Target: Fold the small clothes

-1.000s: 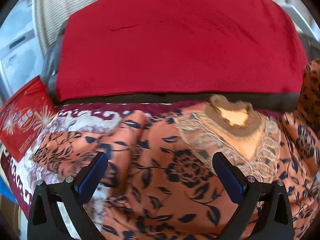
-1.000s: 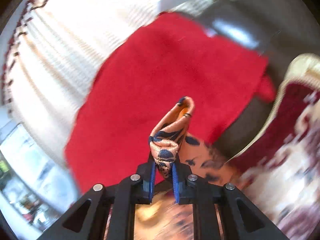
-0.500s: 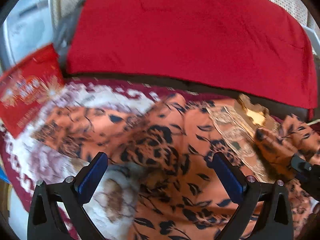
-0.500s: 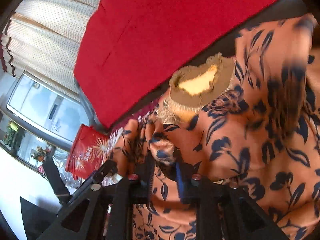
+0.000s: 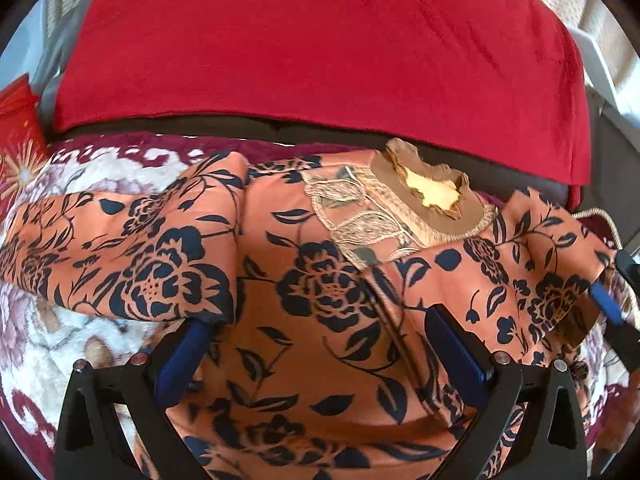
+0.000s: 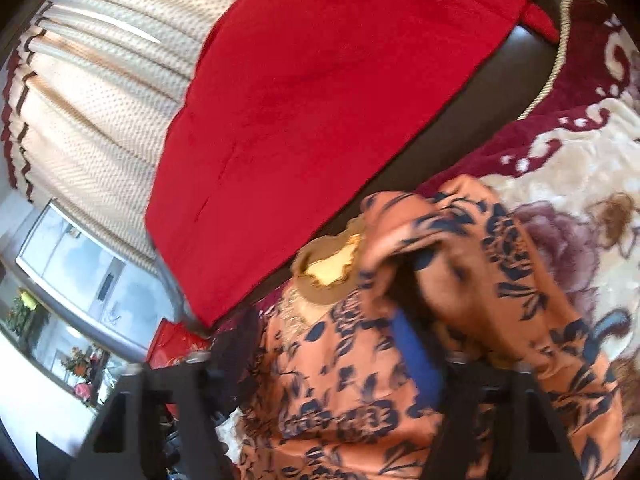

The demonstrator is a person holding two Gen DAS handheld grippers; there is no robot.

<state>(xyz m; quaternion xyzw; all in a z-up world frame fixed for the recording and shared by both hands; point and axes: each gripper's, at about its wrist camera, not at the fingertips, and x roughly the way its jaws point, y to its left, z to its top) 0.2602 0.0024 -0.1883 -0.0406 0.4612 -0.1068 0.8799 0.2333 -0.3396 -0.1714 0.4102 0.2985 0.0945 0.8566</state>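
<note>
An orange garment with dark blue flowers lies on a plush blanket, its lace collar toward the back. Its left sleeve lies spread out to the left. Its right sleeve is folded in over the body. My left gripper is open and low over the garment's middle. My right gripper is open, with one blue pad showing against the sleeve draped over that side. The right gripper's blue pad also shows at the right edge of the left wrist view.
A red cloth covers a dark sofa back behind the garment. The blanket is cream and maroon with flowers. A red printed bag sits at the far left. Cream curtains and a window hang behind.
My right gripper carried the right sleeve in over the garment's body and opened, letting it go. My left gripper stayed open and drew closer over the garment.
</note>
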